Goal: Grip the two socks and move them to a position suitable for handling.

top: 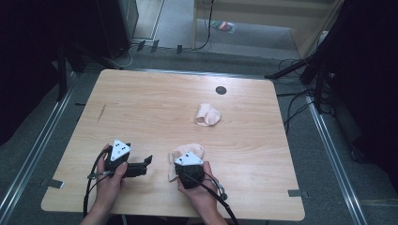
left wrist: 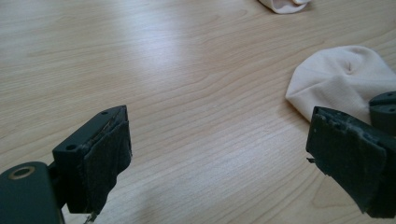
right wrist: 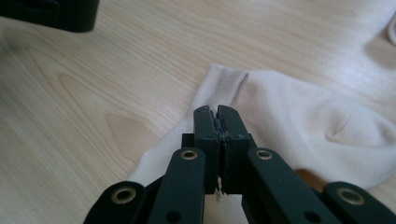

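- My right gripper [right wrist: 218, 112] is clamped on the near sock [right wrist: 299, 121], hiding the pinched fold.
- My left gripper [left wrist: 219, 144] gapes empty over bare table [left wrist: 177, 84].

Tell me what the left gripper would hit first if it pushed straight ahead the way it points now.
Probably nothing soon: between the open left gripper jaws lies bare table. The near sock sits off to one side, by the right gripper; depth is uncertain.
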A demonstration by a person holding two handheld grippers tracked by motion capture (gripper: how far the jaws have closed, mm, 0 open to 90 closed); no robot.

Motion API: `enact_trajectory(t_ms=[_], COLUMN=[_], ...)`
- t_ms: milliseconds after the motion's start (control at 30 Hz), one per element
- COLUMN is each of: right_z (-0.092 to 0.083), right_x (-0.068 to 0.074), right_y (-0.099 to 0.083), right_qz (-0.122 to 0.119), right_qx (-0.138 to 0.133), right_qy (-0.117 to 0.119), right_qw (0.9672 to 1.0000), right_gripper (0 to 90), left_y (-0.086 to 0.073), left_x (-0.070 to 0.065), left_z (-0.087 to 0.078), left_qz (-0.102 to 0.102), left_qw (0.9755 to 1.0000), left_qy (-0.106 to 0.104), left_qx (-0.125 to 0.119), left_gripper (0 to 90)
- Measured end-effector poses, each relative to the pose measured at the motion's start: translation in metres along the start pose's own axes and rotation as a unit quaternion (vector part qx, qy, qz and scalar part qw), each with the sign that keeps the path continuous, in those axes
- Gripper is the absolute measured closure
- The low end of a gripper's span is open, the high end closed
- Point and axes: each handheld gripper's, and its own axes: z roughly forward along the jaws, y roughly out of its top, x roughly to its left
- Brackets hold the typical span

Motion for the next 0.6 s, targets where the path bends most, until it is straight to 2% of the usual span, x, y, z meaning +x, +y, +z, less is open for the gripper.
enact_trajectory(t_ms=[67, 133, 167, 200, 233, 267, 300, 333, 367, 400, 433, 467, 500, 533, 567, 600], right_z=[-0.006, -0.014, -0.014, -0.018, -0.023, -0.023, -0.029, -0.033, -0.033, -0.044, -0.044, -0.049, -0.056, -0.056, -0.058, -0.058], right_x=[0.000, 0.002, 0.002, 0.004, 0.010, 0.010, 0.016, 0.019, 0.019, 0.023, 0.023, 0.023, 0.017, 0.017, 0.005, 0.005], right_y=[0.007, 0.022, 0.022, 0.031, 0.046, 0.046, 0.063, 0.071, 0.071, 0.085, 0.085, 0.089, 0.092, 0.092, 0.084, 0.084], right_qz=[0.004, 0.009, 0.009, 0.011, 0.012, 0.012, 0.005, 0.005, 0.005, 0.008, 0.008, 0.012, 0.022, 0.022, 0.041, 0.041], right_qx=[-0.005, -0.017, -0.017, -0.025, -0.035, -0.035, -0.052, -0.064, -0.064, -0.085, -0.085, -0.094, -0.101, -0.101, -0.094, -0.094], right_qy=[0.009, 0.019, 0.019, 0.027, 0.043, 0.043, 0.060, 0.075, 0.075, 0.102, 0.102, 0.110, 0.120, 0.120, 0.121, 0.121], right_qw=[0.9999, 0.9996, 0.9996, 0.9993, 0.9984, 0.9984, 0.9968, 0.9951, 0.9951, 0.9911, 0.9911, 0.9894, 0.9873, 0.9873, 0.9873, 0.9873], right_gripper=[89.0, 89.1, 89.1, 89.1, 89.1, 89.1, 89.1, 89.0, 89.0, 88.8, 88.8, 88.7, 88.4, 88.4, 88.2, 88.2], left_y=[0.000, 0.001, 0.002, 0.003, 0.005, 0.005, 0.006, 0.009, 0.009, 0.010, 0.010, 0.010, 0.008, 0.008, 0.007, 0.007], left_x=[0.003, 0.008, 0.012, 0.015, 0.021, 0.021, 0.026, 0.033, 0.033, 0.041, 0.041, 0.044, 0.050, 0.050, 0.052, 0.052], left_z=[-0.002, -0.004, -0.006, -0.009, -0.017, -0.017, -0.023, -0.033, -0.033, -0.039, -0.039, -0.041, -0.042, -0.042, -0.039, -0.039], left_qz=[-0.002, -0.007, -0.014, -0.020, -0.038, -0.038, -0.048, -0.068, -0.068, -0.089, -0.089, -0.100, -0.105, -0.105, -0.108, -0.108], left_qw=[1.0000, 1.0000, 0.9999, 0.9997, 0.9978, 0.9978, 0.9954, 0.9905, 0.9905, 0.9870, 0.9870, 0.9853, 0.9851, 0.9851, 0.9863, 0.9863], left_qy=[0.002, 0.001, 0.000, -0.001, -0.021, -0.021, -0.041, -0.061, -0.061, -0.053, -0.053, -0.056, -0.056, -0.056, -0.051, -0.051], left_qx=[0.000, -0.005, -0.010, -0.017, -0.051, -0.051, -0.073, -0.103, -0.103, -0.123, -0.123, -0.127, -0.124, -0.124, -0.114, -0.114], left_gripper=[7.1, 7.1, 7.1, 7.1, 7.1, 7.1, 7.1, 7.4, 10.8, 17.8, 18.5, 18.5, 17.7, 17.7, 17.7, 17.7])
